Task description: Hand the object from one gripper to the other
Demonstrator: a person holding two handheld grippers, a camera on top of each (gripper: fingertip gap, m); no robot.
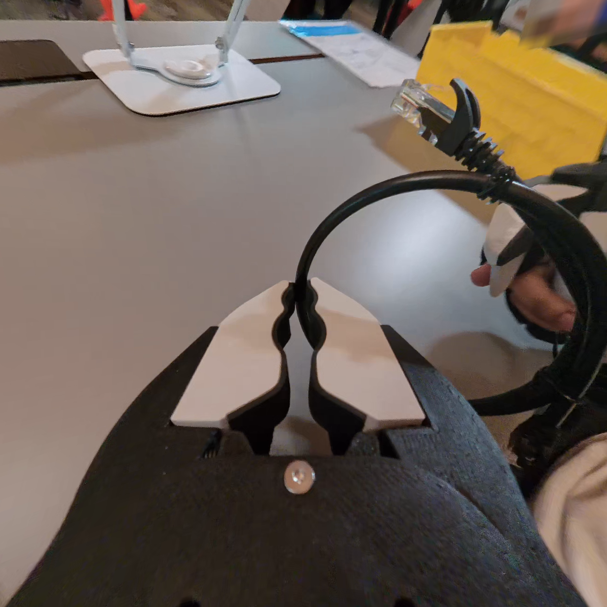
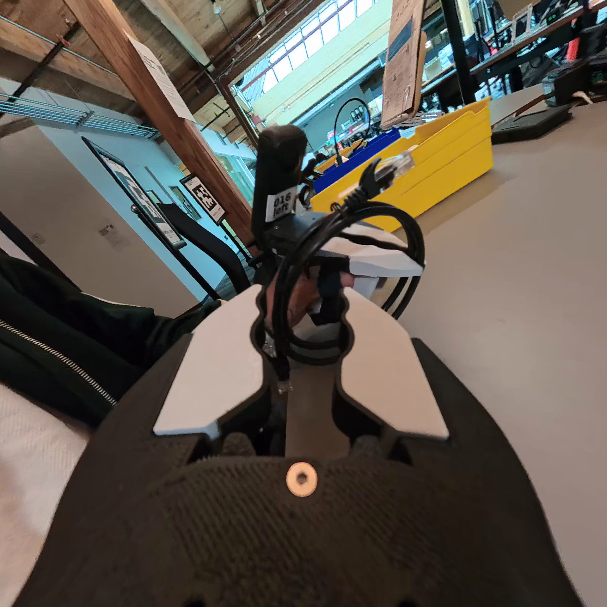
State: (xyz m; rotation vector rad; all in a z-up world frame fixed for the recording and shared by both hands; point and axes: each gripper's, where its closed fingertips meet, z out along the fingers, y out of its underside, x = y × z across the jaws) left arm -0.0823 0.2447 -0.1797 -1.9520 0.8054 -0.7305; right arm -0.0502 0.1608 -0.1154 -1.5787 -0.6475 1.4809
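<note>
A coiled black network cable (image 1: pixel 361 193) with a clear plug (image 1: pixel 414 105) hangs above the grey table (image 1: pixel 147 246). My left gripper (image 1: pixel 300 285) is shut on one strand of it at the fingertips. In the right wrist view my right gripper (image 2: pixel 302 292) is open, its jaws standing on either side of the cable coil (image 2: pixel 282 289), with a second plug (image 2: pixel 284 384) hanging between the fingers. The left gripper (image 2: pixel 377 259) shows just beyond, holding the coil. In the left wrist view a white finger (image 1: pixel 505 230) of the right gripper and a hand (image 1: pixel 542 305) show behind the coil.
A yellow bin (image 1: pixel 509 98) stands at the right of the table and also shows in the right wrist view (image 2: pixel 443 164), beside a blue bin (image 2: pixel 361 147). A white stand base (image 1: pixel 184 82) and papers (image 1: pixel 354 49) lie at the far side. A person's dark jacket (image 2: pixel 65 328) is close at left.
</note>
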